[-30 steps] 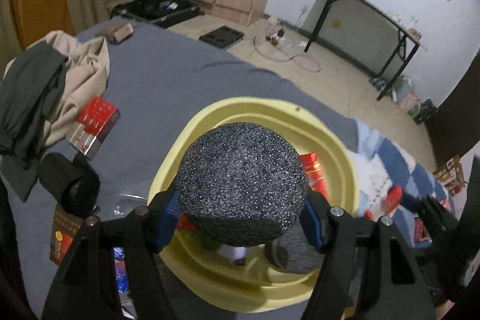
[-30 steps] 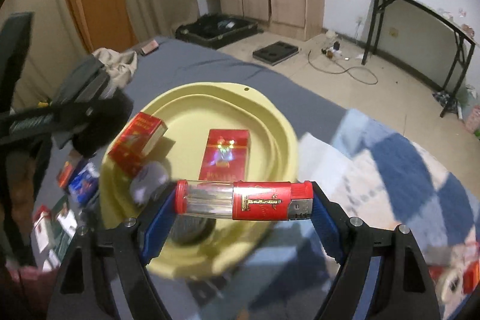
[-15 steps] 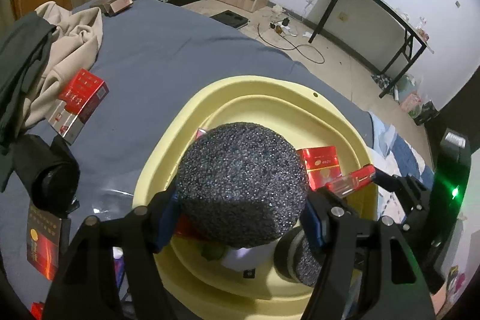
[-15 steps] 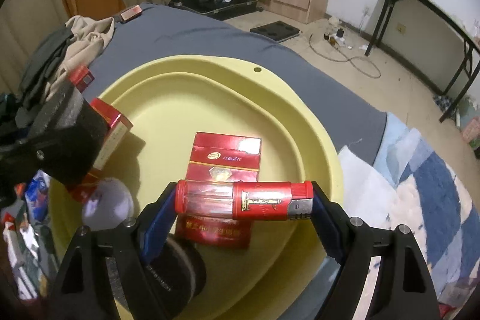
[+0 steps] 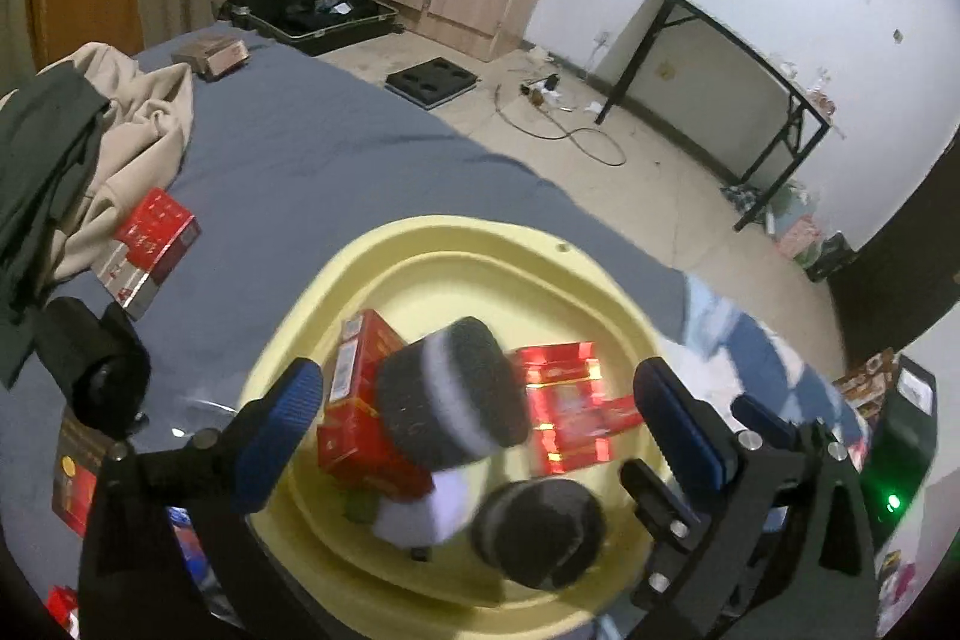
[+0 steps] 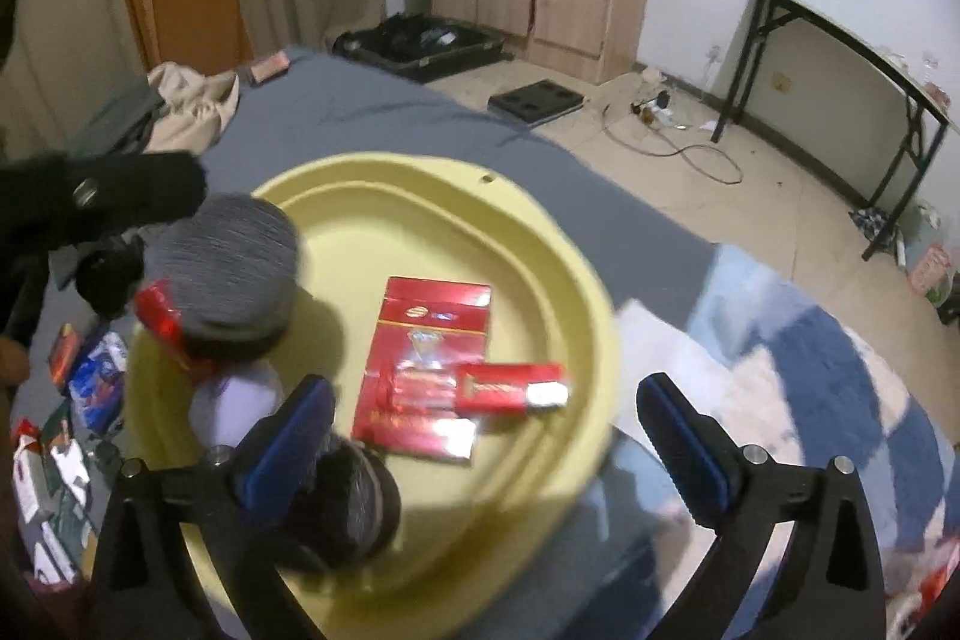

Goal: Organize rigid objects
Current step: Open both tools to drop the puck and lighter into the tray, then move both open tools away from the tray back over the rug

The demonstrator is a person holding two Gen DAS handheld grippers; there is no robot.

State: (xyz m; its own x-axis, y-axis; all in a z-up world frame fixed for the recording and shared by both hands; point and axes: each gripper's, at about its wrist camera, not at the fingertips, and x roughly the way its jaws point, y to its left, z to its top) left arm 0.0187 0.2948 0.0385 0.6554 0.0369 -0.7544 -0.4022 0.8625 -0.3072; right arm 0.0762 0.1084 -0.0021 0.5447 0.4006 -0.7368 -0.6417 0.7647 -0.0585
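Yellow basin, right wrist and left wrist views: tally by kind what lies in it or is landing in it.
dark foam cylinders: 2
red packs: 2
red lighter: 1
white round object: 1
Total in the yellow basin: 6

The left gripper [image 5: 480, 415] is showing two black angular arms, each ending in a ribbed blue pad, with silver screws [image 5: 203, 439] catching the light at the joints. The right gripper [image 6: 483, 424] is looking just the same: black frame, blue pads, round silver screw heads [image 6: 753, 454]. Beside the left one, a black housing is glowing with a small green light [image 5: 892, 501].
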